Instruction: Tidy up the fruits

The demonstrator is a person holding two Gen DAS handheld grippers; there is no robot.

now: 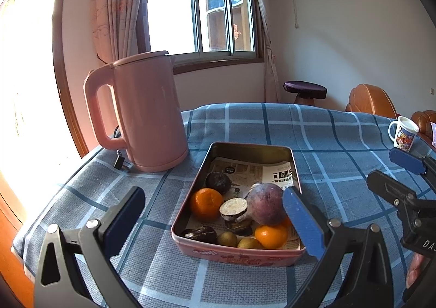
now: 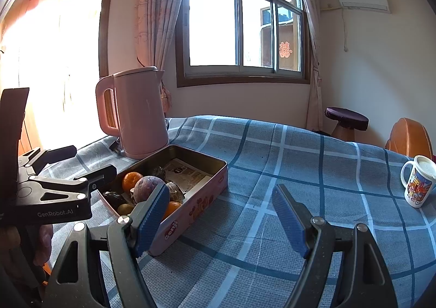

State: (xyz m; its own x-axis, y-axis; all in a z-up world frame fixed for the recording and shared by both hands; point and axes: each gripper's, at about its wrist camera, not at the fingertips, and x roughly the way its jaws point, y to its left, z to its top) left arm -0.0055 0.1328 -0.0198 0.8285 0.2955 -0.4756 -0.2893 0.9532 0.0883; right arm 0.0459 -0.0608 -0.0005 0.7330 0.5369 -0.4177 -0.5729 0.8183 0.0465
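Note:
A pink metal tin [image 1: 234, 255] lined with newspaper holds the fruit: an orange [image 1: 206, 203], a second orange [image 1: 271, 235], a large purple fruit [image 1: 265, 207], a cut dark fruit half [image 1: 233, 208], dark wrinkled fruits [image 1: 200, 234] and small kiwis [image 1: 227, 238]. My left gripper [image 1: 215, 223] is open and empty, its fingers either side of the tin's near end. My right gripper [image 2: 222, 219] is open and empty over bare cloth to the right of the tin [image 2: 190, 207]. The right gripper also shows in the left wrist view [image 1: 392, 174].
A pink kettle [image 1: 144, 114] stands behind the tin at the left, with its plug [image 1: 120, 161] by the base. A printed mug [image 2: 418, 185] stands at the right. The table wears a blue checked cloth [image 2: 299, 171]. A stool [image 2: 346, 120] and a wooden chair [image 2: 408, 139] stand beyond it.

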